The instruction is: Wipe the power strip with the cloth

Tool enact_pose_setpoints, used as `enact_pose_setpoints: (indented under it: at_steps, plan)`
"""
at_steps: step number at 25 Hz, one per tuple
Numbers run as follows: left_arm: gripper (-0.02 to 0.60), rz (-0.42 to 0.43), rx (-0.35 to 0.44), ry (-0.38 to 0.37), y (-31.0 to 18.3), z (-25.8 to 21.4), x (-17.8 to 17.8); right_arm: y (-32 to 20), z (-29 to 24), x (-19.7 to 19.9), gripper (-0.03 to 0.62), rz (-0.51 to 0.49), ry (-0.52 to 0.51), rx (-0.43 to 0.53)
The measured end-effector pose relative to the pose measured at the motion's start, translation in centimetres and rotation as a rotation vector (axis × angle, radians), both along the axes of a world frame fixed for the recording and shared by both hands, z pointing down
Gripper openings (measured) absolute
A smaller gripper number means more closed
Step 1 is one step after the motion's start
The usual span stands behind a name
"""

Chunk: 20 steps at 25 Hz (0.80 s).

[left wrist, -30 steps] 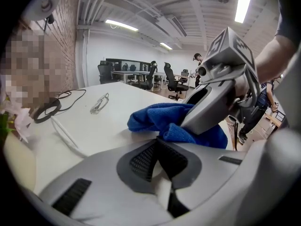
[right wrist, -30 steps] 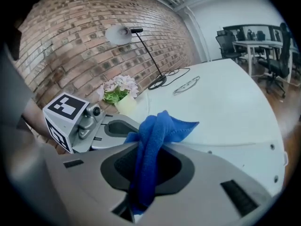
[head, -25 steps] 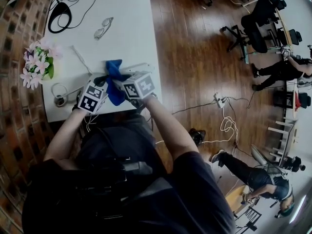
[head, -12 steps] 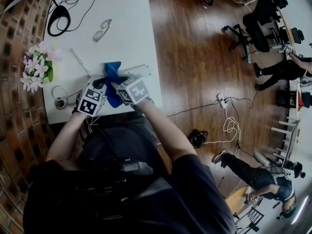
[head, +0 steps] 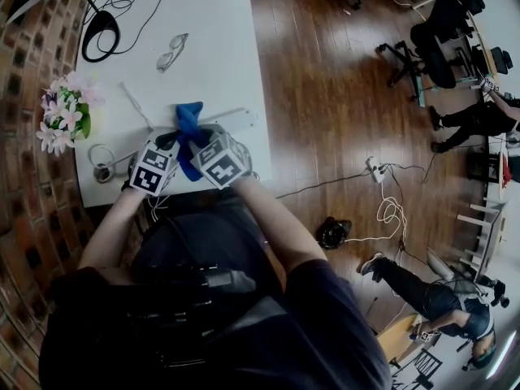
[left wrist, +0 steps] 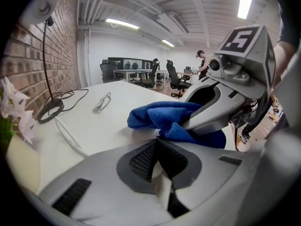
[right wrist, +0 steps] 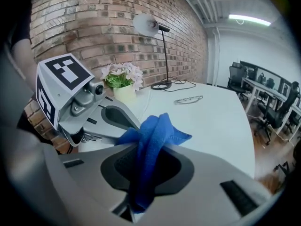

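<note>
Power strip (head: 240, 119) half hidden beneath cloth (head: 188, 127)

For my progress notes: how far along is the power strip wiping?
Done: right gripper clamped on the blue cloth. In hand: cloth bunched over one end of the power strip; left gripper, shut, beside it. Remaining: the strip's bare other end; wiped extent unclear.

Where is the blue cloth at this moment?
In the head view, the blue cloth sits near the front edge of the table, gripped in the right claw, at the left end of the white power strip.
</note>
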<state>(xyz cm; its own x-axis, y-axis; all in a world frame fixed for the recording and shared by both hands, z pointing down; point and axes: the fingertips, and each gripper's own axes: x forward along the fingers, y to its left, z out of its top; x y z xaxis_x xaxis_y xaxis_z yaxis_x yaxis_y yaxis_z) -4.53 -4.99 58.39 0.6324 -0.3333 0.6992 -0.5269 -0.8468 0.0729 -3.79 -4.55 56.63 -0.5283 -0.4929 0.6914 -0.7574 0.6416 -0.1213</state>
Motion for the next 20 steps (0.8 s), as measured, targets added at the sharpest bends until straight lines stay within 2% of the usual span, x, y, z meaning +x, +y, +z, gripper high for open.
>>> enact_pose_setpoints:
  at_steps: [7,13,20]
  plan:
    - [0.008,0.01,-0.001,-0.02,0.0,0.0,0.2,-0.4,0.0,1.2,0.058,0.002,0.027,0.018]
    - [0.008,0.018,0.036,-0.07,-0.1,0.1,0.1,-0.6,0.0,1.7,0.058,-0.033,0.031,0.026]
    - [0.008,-0.061,-0.007,-0.1,-1.0,0.5,-0.1,-0.6,0.1,2.4,0.059,-0.097,0.074,0.057]
